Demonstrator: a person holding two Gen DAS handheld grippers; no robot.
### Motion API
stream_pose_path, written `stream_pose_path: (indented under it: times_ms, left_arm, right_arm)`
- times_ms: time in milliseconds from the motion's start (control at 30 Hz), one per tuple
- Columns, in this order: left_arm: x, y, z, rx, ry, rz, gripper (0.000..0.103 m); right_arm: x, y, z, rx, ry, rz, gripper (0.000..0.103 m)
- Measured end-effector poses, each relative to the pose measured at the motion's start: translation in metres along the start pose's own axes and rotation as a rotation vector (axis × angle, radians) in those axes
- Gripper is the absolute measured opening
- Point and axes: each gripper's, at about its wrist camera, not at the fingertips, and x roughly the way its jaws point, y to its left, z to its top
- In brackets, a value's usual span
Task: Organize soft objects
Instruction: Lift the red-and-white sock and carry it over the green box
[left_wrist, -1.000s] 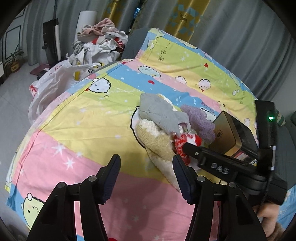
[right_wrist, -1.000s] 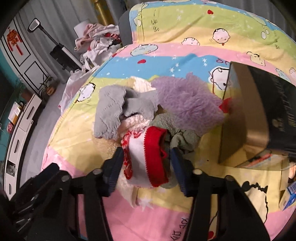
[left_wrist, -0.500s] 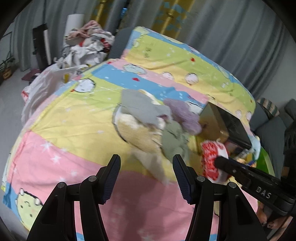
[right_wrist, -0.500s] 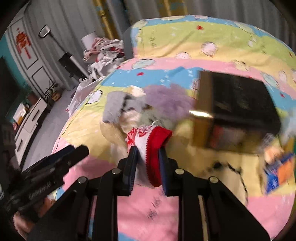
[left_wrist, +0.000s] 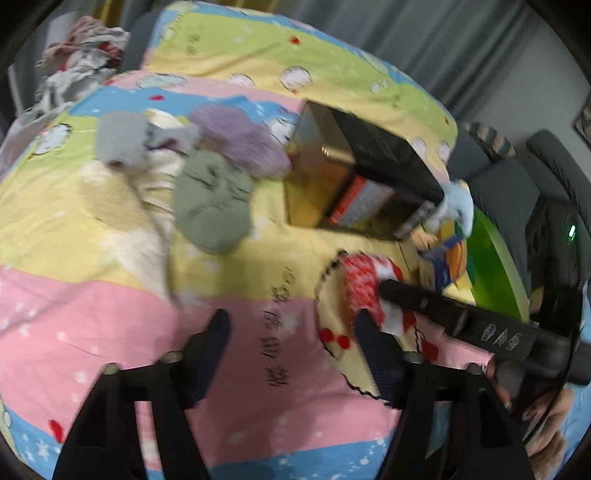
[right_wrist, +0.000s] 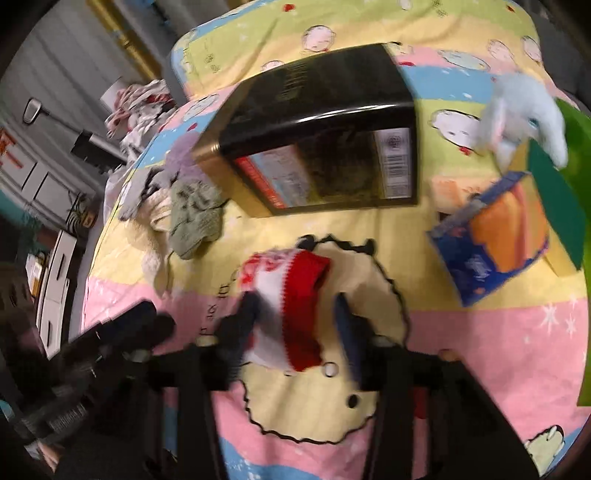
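My right gripper (right_wrist: 295, 317), fingers opening, straddles the red-and-white sock (right_wrist: 291, 291) lying lengthwise toward the black box (right_wrist: 317, 122); my left gripper (left_wrist: 291, 347), opening empty, sits left of the sock.

From my right wrist view: sock (right_wrist: 291, 295) on bedspread (right_wrist: 480, 350); box (right_wrist: 321, 129) at twelve o'clock, sock pile (right_wrist: 184, 210) at ten.

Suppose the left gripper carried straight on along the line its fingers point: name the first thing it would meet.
Probably the bedsheet itself: the left gripper has nothing between its opening jaws, only printed fabric ahead. The red-and-white sock lies just off its right finger; depth is uncertain.
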Motion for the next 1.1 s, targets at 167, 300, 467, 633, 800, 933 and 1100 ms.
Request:
stream_pose_path:
  times_ms: [167, 300, 467, 633, 800, 933, 1100]
  left_arm:
    - [0.019, -0.021, -0.003, 0.01, 0.041, -0.072, 0.076]
    - [0.035, -0.028, -0.003, 0.006, 0.08, -0.11, 0.073]
    - [0.046, -0.033, -0.002, 0.024, 0.079, -0.109, 0.045]
    - [0.045, -0.04, -0.002, 0.038, 0.04, -0.09, 0.038]
    - [0.026, -0.075, 0.007, 0.123, -0.043, -0.104, 0.037]
    - [0.011, -0.113, 0.013, 0.22, -0.121, -0.154, 0.037]
    - [0.011, -0.159, 0.02, 0.319, -0.146, -0.238, 0.037]
  right_arm:
    - [-0.012, -0.019, 0.005, 0.046, -0.038, 0.077, 0.061]
    - [-0.007, -0.019, 0.005, 0.034, -0.023, 0.15, 0.057]
    - [0.014, -0.011, 0.007, 0.029, 0.046, 0.239, 0.04]
    - [0.03, -0.018, 0.006, 0.067, 0.087, 0.281, 0.028]
    - [-0.006, -0.023, 0.008, 0.055, -0.026, 0.291, 0.026]
    - [-0.059, -0.041, 0.008, 0.084, -0.181, 0.263, 0.026]
    - [-0.102, -0.069, 0.004, 0.14, -0.311, 0.182, 0.027]
